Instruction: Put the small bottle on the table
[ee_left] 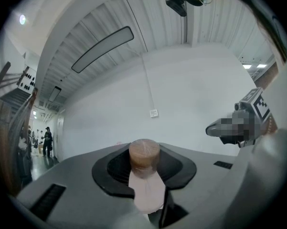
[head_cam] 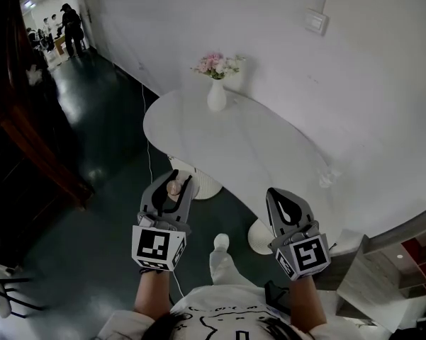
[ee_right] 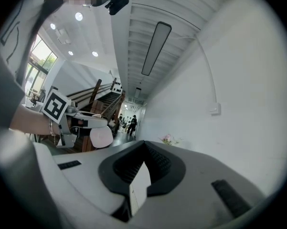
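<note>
The small bottle [head_cam: 174, 188], pale pink with a brown cork-like cap [ee_left: 144, 155], stands upright between the jaws of my left gripper [head_cam: 177, 183], which is shut on its body [ee_left: 147, 190]. My right gripper [head_cam: 280, 195] hovers beside it with jaws together and nothing in them [ee_right: 144, 147]. Both grippers hang over the dark floor, just short of the near edge of the white oval table [head_cam: 255, 154]. The right gripper view shows the left gripper [ee_right: 81, 120] with the bottle's pale base [ee_right: 102, 137].
A white vase of pink flowers [head_cam: 216, 94] stands at the table's far end by the wall. Dark wooden stairs [head_cam: 21, 140] rise on the left. A shelf unit [head_cam: 404, 261] sits at the lower right. People [head_cam: 72, 30] stand far down the hallway.
</note>
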The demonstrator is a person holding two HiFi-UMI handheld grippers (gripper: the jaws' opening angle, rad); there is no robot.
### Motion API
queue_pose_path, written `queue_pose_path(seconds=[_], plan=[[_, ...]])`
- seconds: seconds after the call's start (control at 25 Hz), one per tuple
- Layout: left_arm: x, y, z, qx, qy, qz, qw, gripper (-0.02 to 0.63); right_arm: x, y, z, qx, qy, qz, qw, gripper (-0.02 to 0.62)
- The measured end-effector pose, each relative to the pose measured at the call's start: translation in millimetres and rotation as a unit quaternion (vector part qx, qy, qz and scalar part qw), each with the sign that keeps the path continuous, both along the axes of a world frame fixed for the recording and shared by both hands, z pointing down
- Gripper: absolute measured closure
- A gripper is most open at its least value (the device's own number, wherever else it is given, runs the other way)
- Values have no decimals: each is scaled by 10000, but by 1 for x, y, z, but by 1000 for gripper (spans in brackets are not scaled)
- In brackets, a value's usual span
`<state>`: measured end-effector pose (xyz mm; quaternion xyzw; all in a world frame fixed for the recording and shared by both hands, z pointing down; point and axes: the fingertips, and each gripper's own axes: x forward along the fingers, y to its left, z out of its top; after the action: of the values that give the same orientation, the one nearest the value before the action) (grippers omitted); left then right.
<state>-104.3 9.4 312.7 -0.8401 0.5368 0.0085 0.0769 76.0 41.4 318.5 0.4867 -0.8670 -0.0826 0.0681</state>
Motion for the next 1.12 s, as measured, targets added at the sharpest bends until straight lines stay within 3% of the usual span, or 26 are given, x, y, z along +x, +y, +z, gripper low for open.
queue_pose_path(seconds=[0.44,1.12], plan=[[-23,-74,6,3,-96,-218,9997,486,-21,-87,9,27,-202,-175,9996,603],[-40,-298,28,-294,-193,-4,9994,486,-42,-303,24,-151,-447,24,9989,603]])
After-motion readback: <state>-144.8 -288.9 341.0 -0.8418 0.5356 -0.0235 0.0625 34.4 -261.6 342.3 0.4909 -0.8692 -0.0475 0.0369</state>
